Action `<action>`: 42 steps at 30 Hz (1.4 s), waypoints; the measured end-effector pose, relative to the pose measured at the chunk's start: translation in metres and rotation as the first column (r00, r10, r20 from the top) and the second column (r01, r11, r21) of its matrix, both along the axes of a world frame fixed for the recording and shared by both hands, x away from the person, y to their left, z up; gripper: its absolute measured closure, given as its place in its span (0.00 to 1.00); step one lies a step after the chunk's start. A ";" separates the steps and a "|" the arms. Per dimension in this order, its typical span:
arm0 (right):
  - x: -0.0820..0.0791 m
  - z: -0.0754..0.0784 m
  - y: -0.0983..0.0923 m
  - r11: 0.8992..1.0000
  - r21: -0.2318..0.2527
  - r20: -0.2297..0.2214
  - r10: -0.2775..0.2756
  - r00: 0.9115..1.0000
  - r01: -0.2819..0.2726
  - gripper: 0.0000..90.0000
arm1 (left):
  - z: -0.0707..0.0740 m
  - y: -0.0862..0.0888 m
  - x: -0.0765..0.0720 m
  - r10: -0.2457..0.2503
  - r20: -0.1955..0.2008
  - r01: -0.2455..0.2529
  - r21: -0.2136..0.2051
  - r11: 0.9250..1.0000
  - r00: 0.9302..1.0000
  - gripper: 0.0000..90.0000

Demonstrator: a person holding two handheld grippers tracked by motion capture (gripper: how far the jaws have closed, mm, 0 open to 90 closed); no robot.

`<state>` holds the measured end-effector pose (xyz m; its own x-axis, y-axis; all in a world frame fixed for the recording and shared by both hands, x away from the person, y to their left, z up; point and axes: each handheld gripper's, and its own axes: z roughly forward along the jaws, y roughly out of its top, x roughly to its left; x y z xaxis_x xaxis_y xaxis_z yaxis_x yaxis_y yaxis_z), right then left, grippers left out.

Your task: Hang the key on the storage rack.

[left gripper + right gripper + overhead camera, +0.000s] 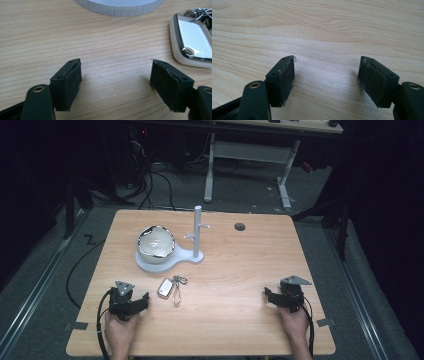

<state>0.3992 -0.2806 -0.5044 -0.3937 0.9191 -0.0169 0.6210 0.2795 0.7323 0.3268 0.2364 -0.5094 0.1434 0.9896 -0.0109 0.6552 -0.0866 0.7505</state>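
Note:
A white key fob (pixel 165 287) with a metal ring and keys (pixel 177 287) lies on the wooden table (pixel 235 270), in front of a white stand (pixel 196 237) whose round base carries a shiny bowl (pixel 156 244). My left gripper (pixel 137 302) rests near the front left edge, open, with bare wood between its jaws. In the left gripper view the key fob (pixel 193 41) lies just beyond the right jaw and the stand's base (pixel 120 6) is ahead. At the front right my right gripper (pixel 275 296) rests open over bare wood (pixel 327 50).
A round cable hole (pixel 240 226) sits near the table's far edge. Beyond the table stand a white desk frame (pixel 250 160) and cables on a dark floor. Grey brackets (pixel 75 326) stick out at the front corners.

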 end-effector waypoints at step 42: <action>0.000 0.000 0.000 1.000 -0.001 0.001 -0.002 1.000 0.002 0.33 | 0.005 -0.017 -0.004 -0.059 0.016 0.060 -0.035 0.998 0.998 0.32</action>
